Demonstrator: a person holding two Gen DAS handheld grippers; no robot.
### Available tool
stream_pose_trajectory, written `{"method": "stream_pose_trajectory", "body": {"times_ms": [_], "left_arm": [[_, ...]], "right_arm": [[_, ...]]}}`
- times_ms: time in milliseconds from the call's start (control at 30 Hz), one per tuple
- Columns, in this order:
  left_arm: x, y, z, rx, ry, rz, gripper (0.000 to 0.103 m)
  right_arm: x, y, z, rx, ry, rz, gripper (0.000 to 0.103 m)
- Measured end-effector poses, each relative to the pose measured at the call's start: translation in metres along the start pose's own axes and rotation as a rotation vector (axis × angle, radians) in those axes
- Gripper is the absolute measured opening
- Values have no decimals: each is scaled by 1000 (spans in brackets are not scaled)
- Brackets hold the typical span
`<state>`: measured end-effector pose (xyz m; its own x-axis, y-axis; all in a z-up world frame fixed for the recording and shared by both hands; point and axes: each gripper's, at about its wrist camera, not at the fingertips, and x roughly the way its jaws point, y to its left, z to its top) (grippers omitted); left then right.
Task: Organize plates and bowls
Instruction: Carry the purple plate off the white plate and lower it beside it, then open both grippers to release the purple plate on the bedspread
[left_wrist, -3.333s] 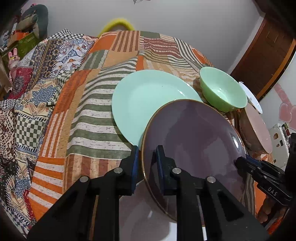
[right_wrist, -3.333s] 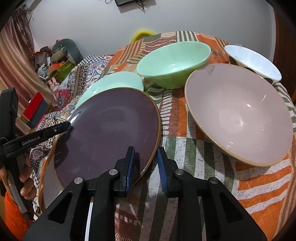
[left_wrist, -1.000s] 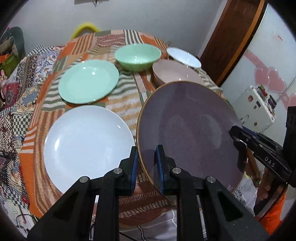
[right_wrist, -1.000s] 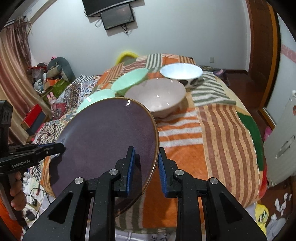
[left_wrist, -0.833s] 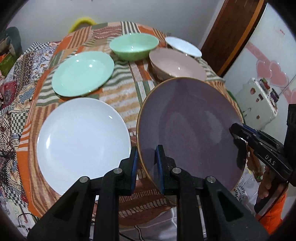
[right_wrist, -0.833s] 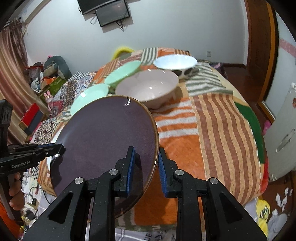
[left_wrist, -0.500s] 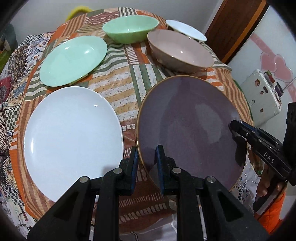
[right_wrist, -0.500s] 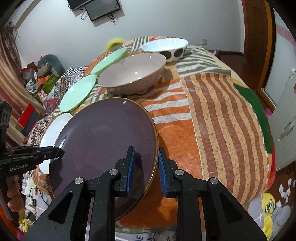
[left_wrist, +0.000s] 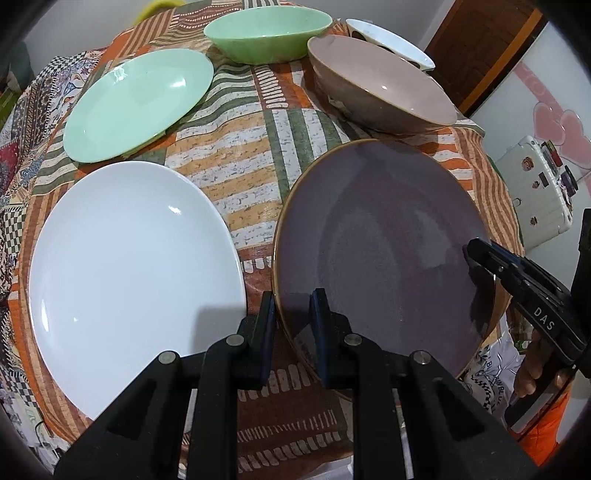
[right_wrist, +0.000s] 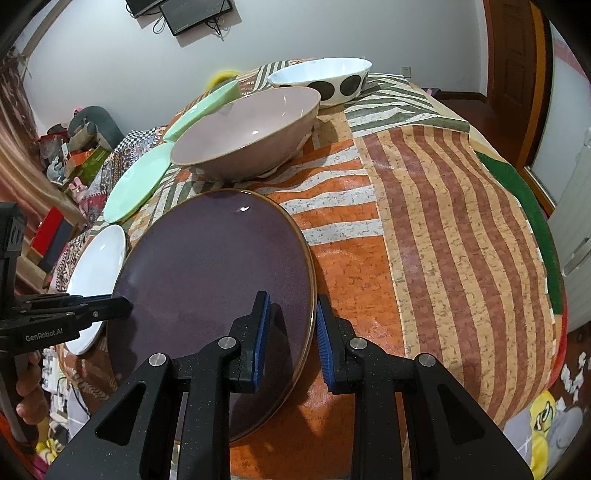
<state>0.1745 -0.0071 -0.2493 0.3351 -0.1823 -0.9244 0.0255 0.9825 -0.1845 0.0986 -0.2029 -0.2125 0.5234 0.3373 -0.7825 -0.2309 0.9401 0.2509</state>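
Observation:
A dark purple plate (left_wrist: 380, 251) with a gold rim lies low over the table's near right part. My left gripper (left_wrist: 291, 317) is shut on its near left rim. My right gripper (right_wrist: 291, 332) straddles the plate's (right_wrist: 218, 288) right rim with a gap at its jaws, so it is open. A white plate (left_wrist: 129, 273) lies left of it, a green plate (left_wrist: 136, 99) behind that. A green bowl (left_wrist: 269, 31), a pink bowl (left_wrist: 376, 85) and a white dotted bowl (right_wrist: 321, 79) stand at the back.
The round table wears a striped patchwork cloth (right_wrist: 443, 221). A patterned bedspread (left_wrist: 22, 122) lies to the left. A wooden door (left_wrist: 480, 48) and a white appliance (left_wrist: 543, 192) stand on the right.
The purple plate has come down from tilted in the air to nearly flat over the table's near right. My right gripper's jaws have widened off its rim.

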Motion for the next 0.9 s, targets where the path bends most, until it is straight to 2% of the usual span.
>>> {"method": "stream_pose_trajectory", "body": {"times_ms": [100, 167, 233, 400, 600, 733, 900], "left_arm": [[0, -2, 0, 8, -1, 18, 19], [-5, -6, -1, 30, -28, 47, 18], [-10, -9, -3, 49, -38, 56, 19], [-24, -7, -7, 35, -52, 20, 19], [-56, -7, -16, 35, -126, -5, 20], [-81, -4, -21, 32, -188, -10, 29], [-112, 4, -30, 36, -280, 17, 37]], "right_arm": [[2, -1, 1, -2, 13, -1, 22], [3, 1, 2, -4, 14, 2, 23], [-1, 2, 2, -13, 0, -22, 25], [-15, 4, 3, -36, -26, -58, 29], [-41, 9, 5, -40, -78, -65, 38], [-57, 19, 8, -50, -117, -60, 45], [-71, 38, 12, -79, -162, -46, 48]]}}
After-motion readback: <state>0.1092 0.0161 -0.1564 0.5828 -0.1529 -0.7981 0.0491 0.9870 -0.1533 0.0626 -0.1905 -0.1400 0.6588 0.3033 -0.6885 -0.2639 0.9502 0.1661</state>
